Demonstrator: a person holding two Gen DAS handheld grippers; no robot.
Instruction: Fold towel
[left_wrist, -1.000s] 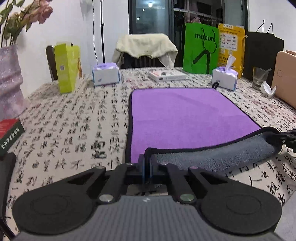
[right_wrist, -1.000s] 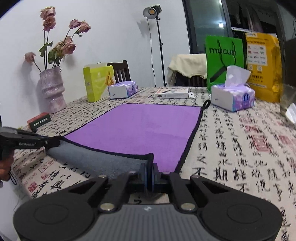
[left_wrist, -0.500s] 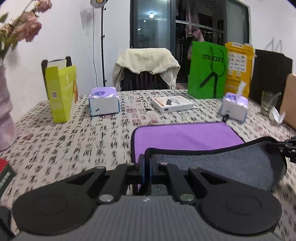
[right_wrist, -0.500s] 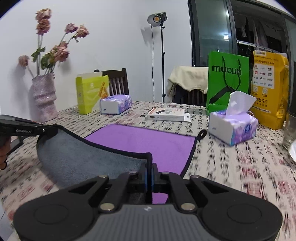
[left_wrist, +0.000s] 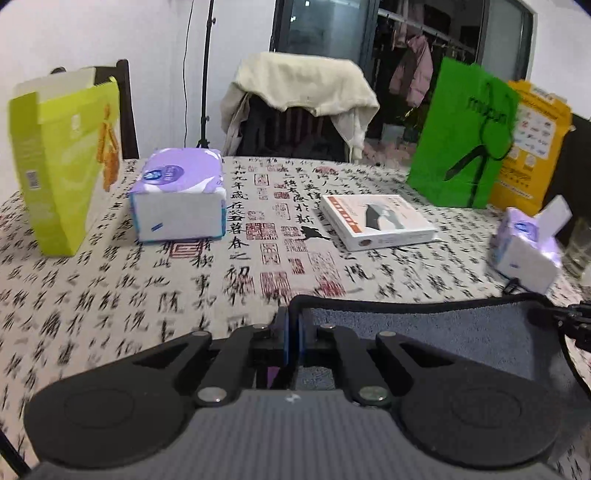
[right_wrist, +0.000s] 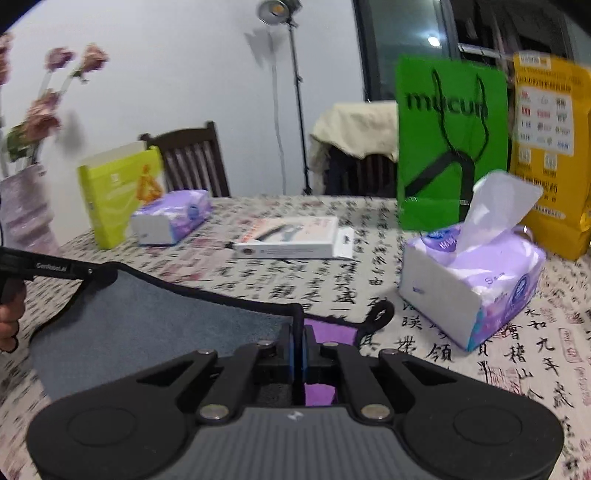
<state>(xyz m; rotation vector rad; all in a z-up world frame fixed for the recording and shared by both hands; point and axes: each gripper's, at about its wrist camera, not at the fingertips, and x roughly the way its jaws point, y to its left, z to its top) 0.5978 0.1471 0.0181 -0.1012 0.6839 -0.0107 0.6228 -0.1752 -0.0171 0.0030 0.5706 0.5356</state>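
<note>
The towel is purple on one face, grey on the other, with a black hem. My left gripper (left_wrist: 293, 325) is shut on its left near corner; the grey underside (left_wrist: 424, 332) stretches right to the other gripper's tip (left_wrist: 576, 319). My right gripper (right_wrist: 297, 332) is shut on the right near corner; the grey face (right_wrist: 155, 325) spans left to the other gripper (right_wrist: 55, 267). A strip of purple (right_wrist: 332, 332) and the hanging loop (right_wrist: 378, 315) show beyond the lifted edge. The lifted edge covers most of the purple face.
On the calligraphy-print tablecloth (left_wrist: 110, 295): a yellow-green box (left_wrist: 66, 162), a tissue pack (left_wrist: 181, 195), a white flat box (left_wrist: 376, 221), an open tissue pack (right_wrist: 472, 280), a green bag (right_wrist: 450, 140), a yellow bag (right_wrist: 550, 147) and a vase of flowers (right_wrist: 22, 206). Chairs stand behind.
Both grippers have carried the towel's near edge up and far forward over the purple face. The far table items now look much closer, and almost no purple shows.
</note>
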